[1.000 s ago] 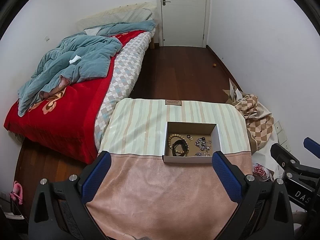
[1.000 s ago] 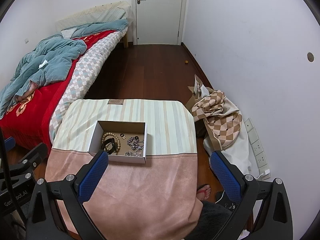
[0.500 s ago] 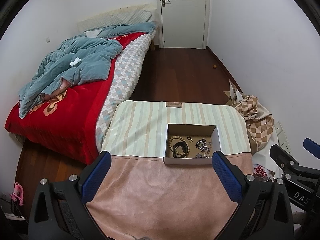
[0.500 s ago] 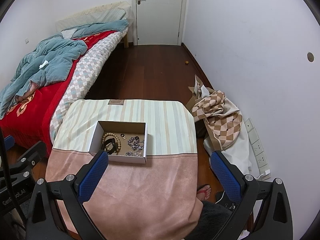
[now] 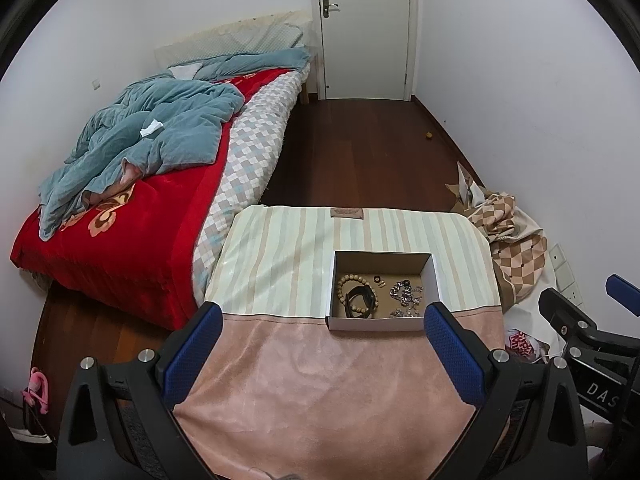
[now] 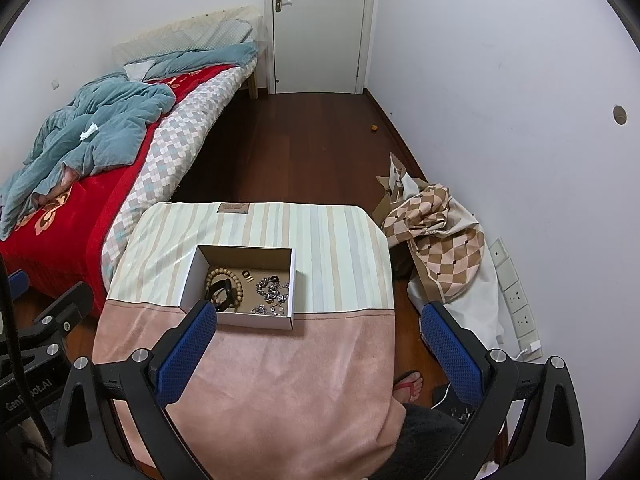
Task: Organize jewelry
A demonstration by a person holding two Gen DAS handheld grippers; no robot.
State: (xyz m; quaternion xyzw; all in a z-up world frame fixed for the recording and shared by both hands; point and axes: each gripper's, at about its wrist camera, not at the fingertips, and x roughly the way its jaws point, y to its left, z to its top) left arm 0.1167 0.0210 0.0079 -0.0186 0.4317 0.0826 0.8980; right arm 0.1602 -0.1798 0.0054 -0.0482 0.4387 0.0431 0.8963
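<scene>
Left wrist view shows your left gripper (image 5: 322, 334) held up high over the table (image 5: 320, 392), with its two blue fingers (image 5: 192, 350) spread wide apart and nothing between them. Right wrist view shows your right gripper (image 6: 318, 338) the same way: fingers wide apart, holding nothing, well above the cloth.

All the jewelry you can see sits in the small box (image 5: 435, 280) on the table. The box has no lid on it, so you can look right in. A ring of wooden beads (image 5: 347, 286) lies at the left side, and a black band (image 5: 362, 300) lies on top of it. A pile of silver chain (image 5: 404, 294) lies at the right side. Two tiny pieces (image 5: 378, 280) sit near the back wall, too small to name.

The box stands near the middle of the table, where the striped part of the cloth meets the pink part. That spot is likely picked so both grippers can reach it. No jewelry lies on the cloth outside the box.

I think you hold both grippers high and back so each camera can see the whole box. This scene fits two times. It could be that the pieces have been put in the box and the job is near its end. It could also be that they wait there to be taken out and sorted. One look cannot tell which.
</scene>
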